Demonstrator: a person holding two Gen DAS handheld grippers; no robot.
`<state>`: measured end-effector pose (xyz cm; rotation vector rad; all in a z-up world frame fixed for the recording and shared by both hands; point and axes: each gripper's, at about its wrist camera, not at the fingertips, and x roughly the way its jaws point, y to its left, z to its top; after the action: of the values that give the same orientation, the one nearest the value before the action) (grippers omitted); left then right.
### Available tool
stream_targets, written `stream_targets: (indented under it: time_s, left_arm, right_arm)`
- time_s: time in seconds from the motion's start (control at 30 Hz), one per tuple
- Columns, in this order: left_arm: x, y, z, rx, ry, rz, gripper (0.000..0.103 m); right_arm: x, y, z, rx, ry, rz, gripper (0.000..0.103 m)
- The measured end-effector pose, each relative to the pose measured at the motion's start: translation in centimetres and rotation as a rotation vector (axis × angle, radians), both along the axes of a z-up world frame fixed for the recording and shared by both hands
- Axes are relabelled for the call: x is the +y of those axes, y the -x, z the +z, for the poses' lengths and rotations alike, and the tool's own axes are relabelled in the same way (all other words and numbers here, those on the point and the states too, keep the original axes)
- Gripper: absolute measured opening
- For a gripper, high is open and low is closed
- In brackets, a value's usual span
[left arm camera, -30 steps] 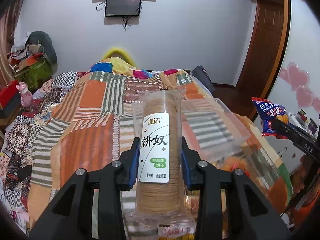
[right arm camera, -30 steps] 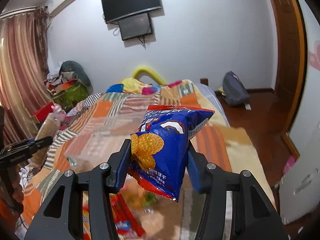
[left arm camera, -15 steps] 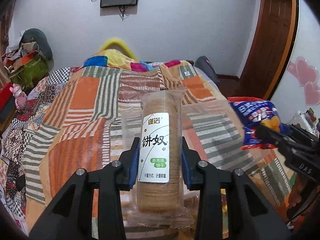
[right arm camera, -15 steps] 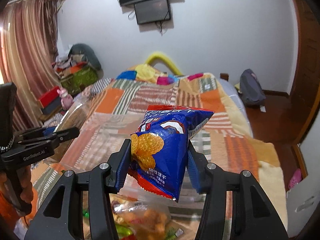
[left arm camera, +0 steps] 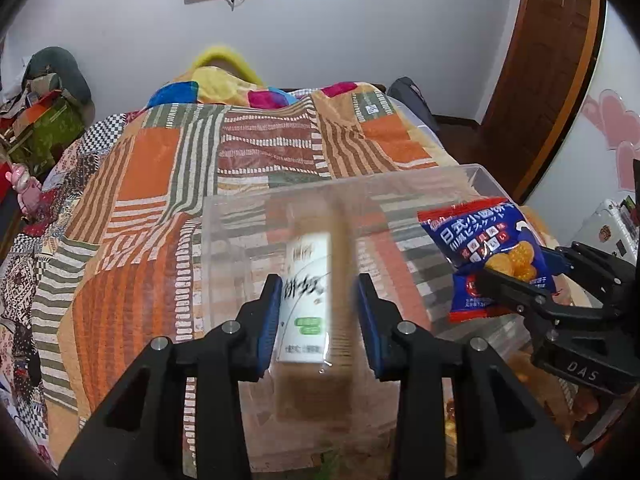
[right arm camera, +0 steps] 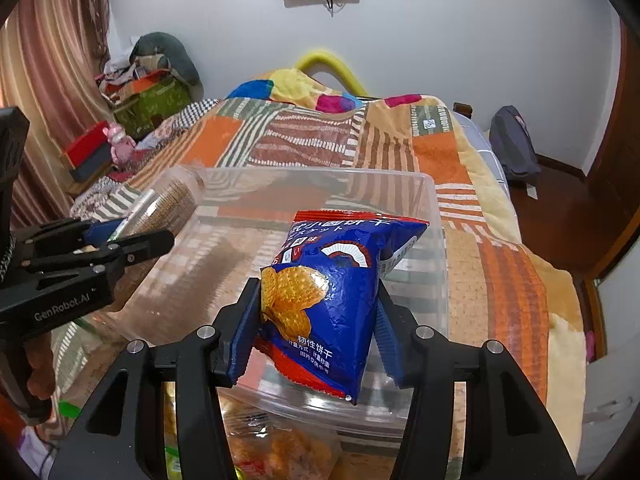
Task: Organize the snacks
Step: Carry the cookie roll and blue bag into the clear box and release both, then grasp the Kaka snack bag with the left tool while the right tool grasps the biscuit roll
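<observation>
Even indoor light, fisheye-bent edges w/ dark corners; cracker sleeve (left arm camera: 310, 300) motion-blurred.

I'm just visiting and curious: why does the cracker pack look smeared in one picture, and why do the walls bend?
Left wrist view: the cracker sleeve in the left gripper shows motion blur. Right wrist view: the blue biscuit bag in the right gripper is sharp. Both views: fisheye lenses curve the walls and darken the corners.
</observation>
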<state>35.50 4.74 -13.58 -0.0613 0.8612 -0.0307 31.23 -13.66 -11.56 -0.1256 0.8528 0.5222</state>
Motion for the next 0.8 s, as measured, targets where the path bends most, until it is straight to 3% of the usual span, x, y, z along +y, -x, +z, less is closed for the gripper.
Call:
stream_targets:
  time_s: [0.23,0.37,0.6,0.8]
  left_arm:
    - [-0.3,1.8,2.7,-0.064,-0.023,-0.009,0.040]
    - [-0.3,4.3,5.0,-0.128,-0.032,-0.008,0.051]
    - [-0.1,9.9,8.2,-0.210,-0.048,-0.010,0.061]
    - [0.9,14.4,8.3,-0.208,-0.031,0.011,0.070]
  right_arm:
    - [-0.6,0.7,1.7,-0.036,0.006,-0.013,0.053]
    - [-1.2,2.1,3.8,-0.102,0.000,-0.013,0.059]
    - [-2.7,6.1,7.2,-0.193,-0.056,-0.005,0.065]
    - [-4.2,9.8,8.1,-0.223,-0.105,-0.003,0.074]
